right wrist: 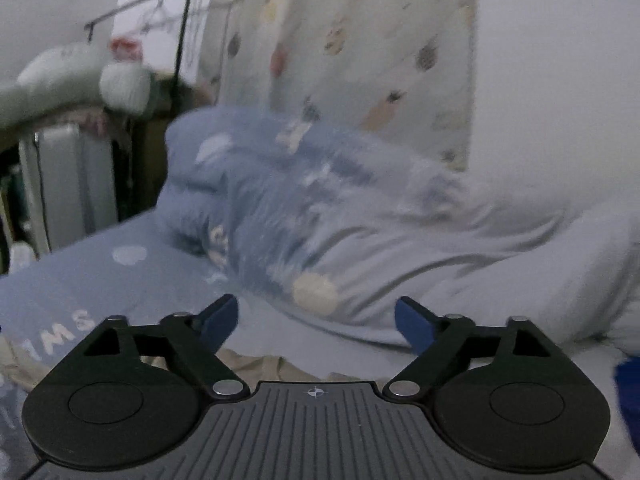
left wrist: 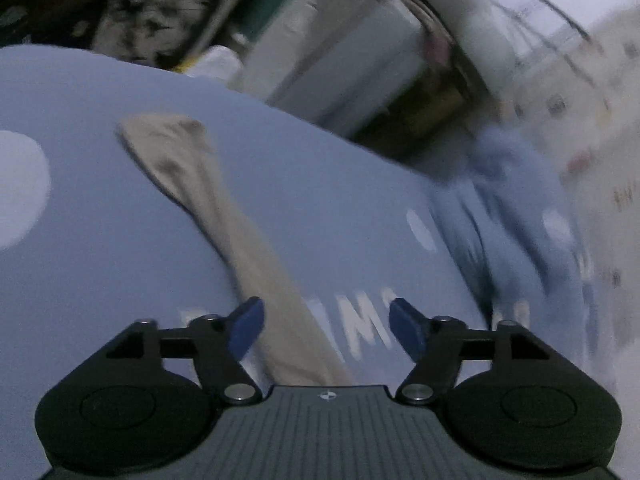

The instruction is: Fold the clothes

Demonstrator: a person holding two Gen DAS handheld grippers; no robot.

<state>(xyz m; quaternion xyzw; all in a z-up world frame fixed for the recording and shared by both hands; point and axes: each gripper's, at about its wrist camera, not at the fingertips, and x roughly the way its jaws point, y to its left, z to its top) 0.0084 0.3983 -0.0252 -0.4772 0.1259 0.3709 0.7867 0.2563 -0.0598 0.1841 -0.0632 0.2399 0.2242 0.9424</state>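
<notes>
A beige garment (left wrist: 224,216) lies stretched in a long strip on the blue bed sheet (left wrist: 100,240), running from the far left down to between my left gripper's fingers. My left gripper (left wrist: 326,326) is open, its blue fingertips on either side of the garment's near end, not closed on it. In the right wrist view my right gripper (right wrist: 316,320) is open and empty above the sheet; a bit of the beige garment (right wrist: 256,366) shows just under it. Both views are blurred.
A bunched blue quilt (right wrist: 280,200) with white and cream spots lies ahead of the right gripper, beside a white pillow or duvet (right wrist: 560,280). A patterned curtain (right wrist: 360,40) hangs behind. A grey suitcase (right wrist: 68,184) and clutter stand off the bed's left edge.
</notes>
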